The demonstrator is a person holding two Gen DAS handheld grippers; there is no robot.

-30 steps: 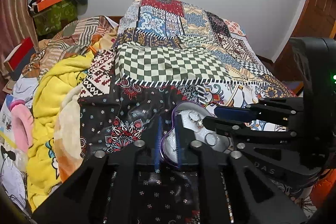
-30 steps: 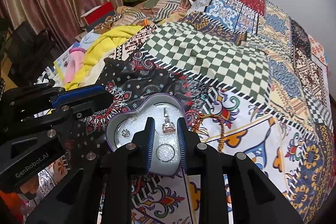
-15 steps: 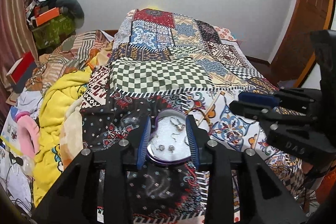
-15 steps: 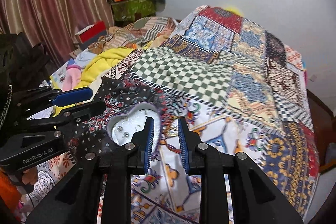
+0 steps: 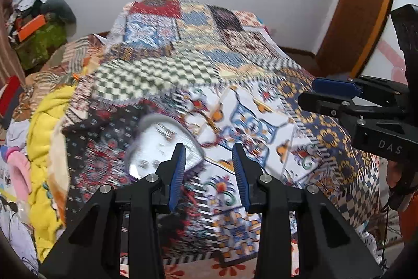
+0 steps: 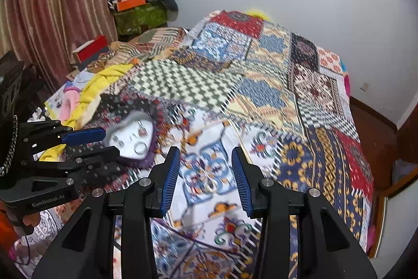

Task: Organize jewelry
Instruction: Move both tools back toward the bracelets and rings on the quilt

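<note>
Left wrist view: both grippers, left gripper (image 5: 209,164) & right gripper (image 6: 205,169), jaws apart, empty, above bedspread (image 5: 261,106) nr heart-shaped tray (image 5: 159,148).

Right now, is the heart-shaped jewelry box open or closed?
Open. The heart-shaped jewelry box shows its white inside with a ring and other small pieces lying in it; no lid is visible.

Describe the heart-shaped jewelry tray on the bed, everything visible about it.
The heart-shaped tray is shallow, with a pale, shiny floor and a greyish-purple raised rim. It lies open and flat on the patchwork bedspread, on a dark flowered patch. Inside lie several small pieces, a ring among them; motion blur hides their detail. Neither gripper touches it: the left gripper and right gripper hang open, apart from it.
</note>
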